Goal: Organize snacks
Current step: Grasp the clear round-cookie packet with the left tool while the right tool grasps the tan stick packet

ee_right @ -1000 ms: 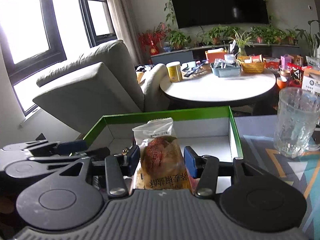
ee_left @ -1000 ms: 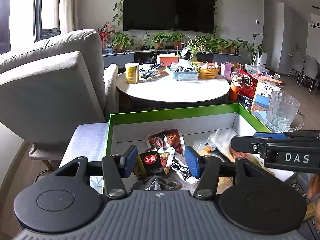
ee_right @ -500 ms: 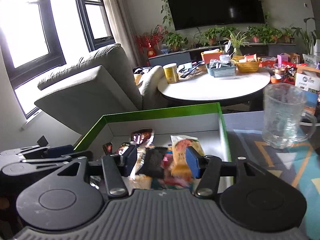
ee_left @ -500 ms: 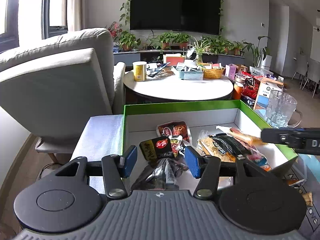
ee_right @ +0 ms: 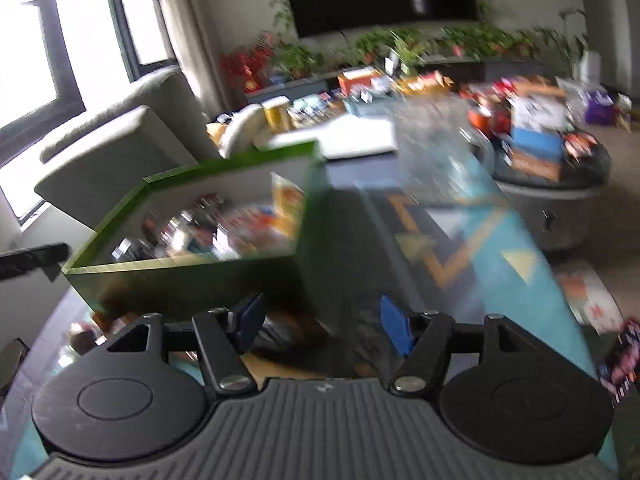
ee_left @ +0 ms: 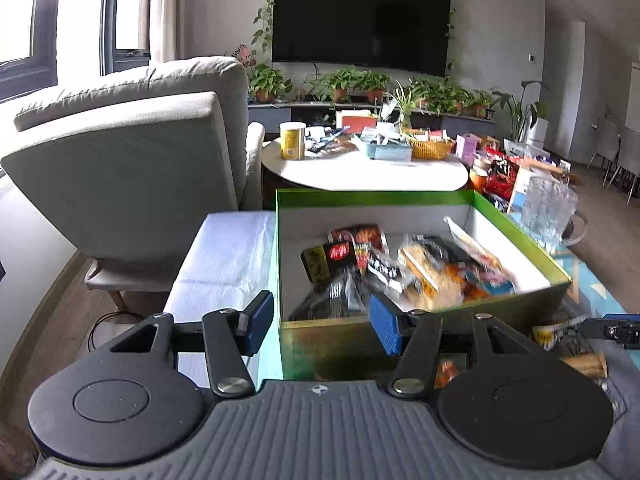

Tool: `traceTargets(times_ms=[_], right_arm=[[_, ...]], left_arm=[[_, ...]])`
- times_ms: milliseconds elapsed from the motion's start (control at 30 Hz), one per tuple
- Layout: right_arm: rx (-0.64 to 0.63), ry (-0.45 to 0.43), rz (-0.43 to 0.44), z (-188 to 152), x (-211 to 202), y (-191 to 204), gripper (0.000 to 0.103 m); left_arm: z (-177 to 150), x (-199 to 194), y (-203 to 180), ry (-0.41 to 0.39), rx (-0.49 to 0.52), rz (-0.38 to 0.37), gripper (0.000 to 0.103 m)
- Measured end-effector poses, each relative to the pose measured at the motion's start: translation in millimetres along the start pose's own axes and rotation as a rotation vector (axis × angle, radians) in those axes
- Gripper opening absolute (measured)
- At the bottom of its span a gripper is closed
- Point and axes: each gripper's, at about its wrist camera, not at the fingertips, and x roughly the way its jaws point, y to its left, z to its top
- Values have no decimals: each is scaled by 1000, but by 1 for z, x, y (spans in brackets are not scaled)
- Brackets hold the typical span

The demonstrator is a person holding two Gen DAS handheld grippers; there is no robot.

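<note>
snack (ee_left: 416, 268) labels in the green box (ee_left: 520, 312) are blurred, unreadable. left tool (ee_left: 320, 326) and right tool (ee_right: 322, 326) are spread, empty, before its near wall.

Two close wrist views facing the shared green box (ee_left: 420, 196) (ee_right: 224, 168) obliquely downward.

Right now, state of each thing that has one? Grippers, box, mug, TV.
left gripper: open, nothing between the pads
right gripper: open, nothing between the pads
green box: lid off, snack packets piled loose inside
glass mug: upright beside the box, looks empty
TV: screen dark
snack on the table: outside the box, not yet put away
</note>
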Motion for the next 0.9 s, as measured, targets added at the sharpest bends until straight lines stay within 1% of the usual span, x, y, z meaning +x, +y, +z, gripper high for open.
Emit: traceTargets(times_ms=[133,167,200,267,333,400,467,533,600,667,767,833,900], right_arm=[[23,7,-32,-4,7,-6,49],[31,12,-25,-3,10,-7,49],[44,19,-4,-5,9,-10,49],[82,29,75,-6,11,-11,49],[86,36,132,-8,10,-9,49],[54,40,150,-11,12,-1,50],[24,60,146,-13,18,9,50],[4,61,139,-18,18,18,50],[-29,83,174,-22,14,28,50],[-70,109,228,-27,12,37,50],[-201,138,277,-37,4,57,50],[-251,137,279,-39,2,64,50],[-253,133,258,-36,5,66,49]], left_arm=[[-11,-1,-3,36,-5,8,51],[-13,-3,-3,41,-9,5,51],[-14,-4,-3,44,-9,0,51],[-16,-5,-5,49,2,-6,51],[-18,-5,-6,60,14,-8,51],[-21,-2,-8,81,21,-14,51],[-25,1,-9,97,26,-19,51],[-30,3,-9,115,25,-21,51],[-35,4,-9,128,20,-26,51],[-41,3,-8,140,15,-28,51],[-46,4,-8,154,30,-33,51],[-47,3,-11,150,61,-31,51],[-46,4,-13,146,83,-19,51]])
